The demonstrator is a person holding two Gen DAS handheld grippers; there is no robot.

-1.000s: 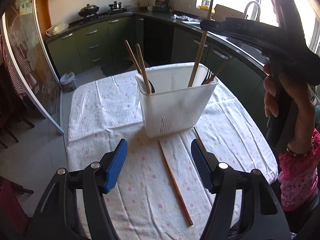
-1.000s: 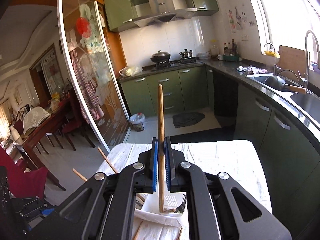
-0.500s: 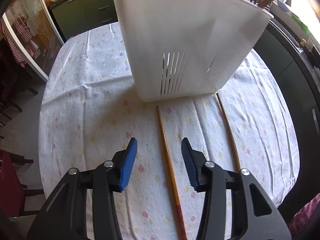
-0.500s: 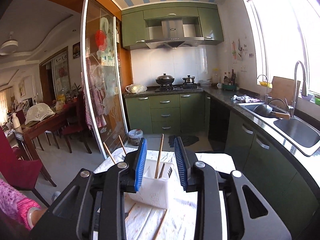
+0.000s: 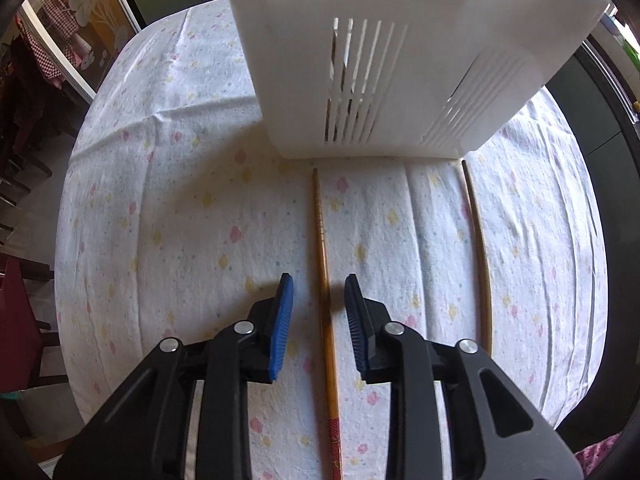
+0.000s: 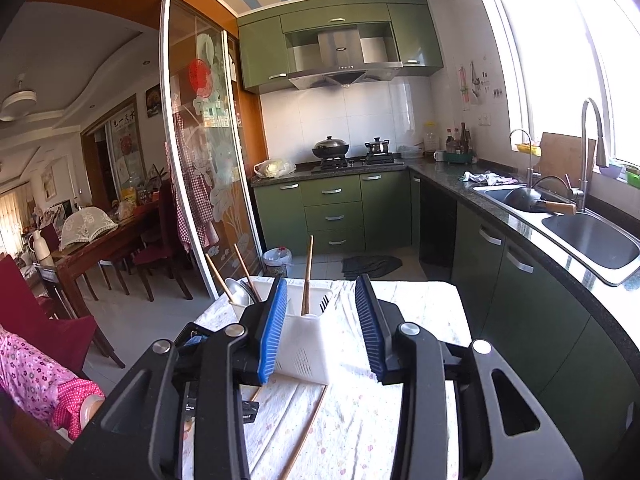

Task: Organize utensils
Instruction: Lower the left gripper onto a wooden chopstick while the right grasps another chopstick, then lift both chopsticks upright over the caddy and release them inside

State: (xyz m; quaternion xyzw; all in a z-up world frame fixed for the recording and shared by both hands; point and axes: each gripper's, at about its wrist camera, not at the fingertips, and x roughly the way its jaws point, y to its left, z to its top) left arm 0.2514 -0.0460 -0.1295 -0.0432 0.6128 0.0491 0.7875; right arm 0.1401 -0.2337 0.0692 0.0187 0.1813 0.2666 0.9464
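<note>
A white slotted utensil holder stands on the flowered tablecloth. A wooden chopstick lies in front of it, running between the open jaws of my left gripper, low over the cloth, pads apart from it. A second chopstick lies to the right. My right gripper is open and empty, raised above the table. Below it the holder holds an upright chopstick, two more at its left end, and a fork.
The table's edges curve away left and right in the left wrist view. Green kitchen cabinets, a sink and a glass sliding door surround the table. A red chair stands at the left.
My right gripper let go of the chopstick into the holder, opened and rose. My left gripper dropped down and forward over the lying chopstick, its jaws narrowing around it.
</note>
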